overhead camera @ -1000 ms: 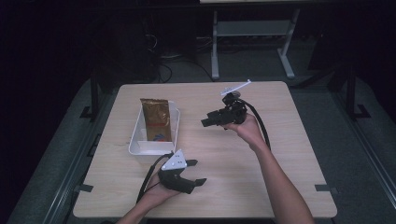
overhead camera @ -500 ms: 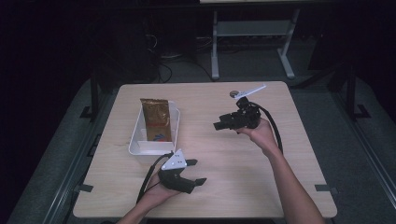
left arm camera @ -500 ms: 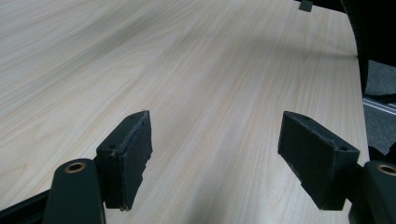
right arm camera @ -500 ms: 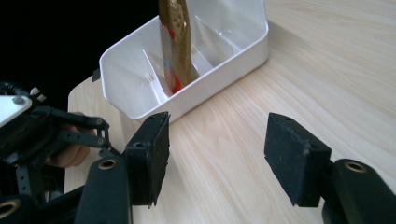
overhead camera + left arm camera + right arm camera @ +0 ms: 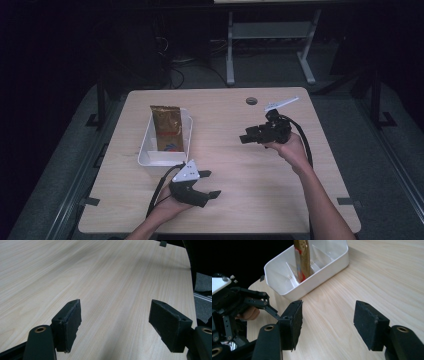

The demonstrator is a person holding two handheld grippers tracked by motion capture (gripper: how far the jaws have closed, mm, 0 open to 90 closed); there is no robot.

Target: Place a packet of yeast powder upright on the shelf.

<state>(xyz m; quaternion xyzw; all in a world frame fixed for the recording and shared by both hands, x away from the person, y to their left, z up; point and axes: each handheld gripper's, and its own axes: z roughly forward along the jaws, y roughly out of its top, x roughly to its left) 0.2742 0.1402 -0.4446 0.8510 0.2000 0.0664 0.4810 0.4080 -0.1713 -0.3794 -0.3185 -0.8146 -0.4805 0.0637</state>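
Observation:
A white plastic bin (image 5: 149,156) with inner dividers sits on the left half of the wooden table (image 5: 235,170). A gold-brown snack pouch (image 5: 168,127) lies in it, its top edge resting over the far rim. In the right gripper view the bin (image 5: 332,262) and pouch (image 5: 302,258) lie ahead. My right gripper (image 5: 245,138) hovers open right of centre, jaws pointing left at the bin, nothing between them (image 5: 328,325). My left gripper (image 5: 210,184) rests near the front edge, open and empty, over bare wood (image 5: 115,322).
A small round grommet (image 5: 251,101) is set in the table near its far edge. A metal stand (image 5: 270,42) stands on the floor beyond the table. The floor around is dark. Cables trail from both grippers.
My right gripper has moved to the right and toward the near side, away from the bin, with its jaws still open. The left gripper has stayed put.

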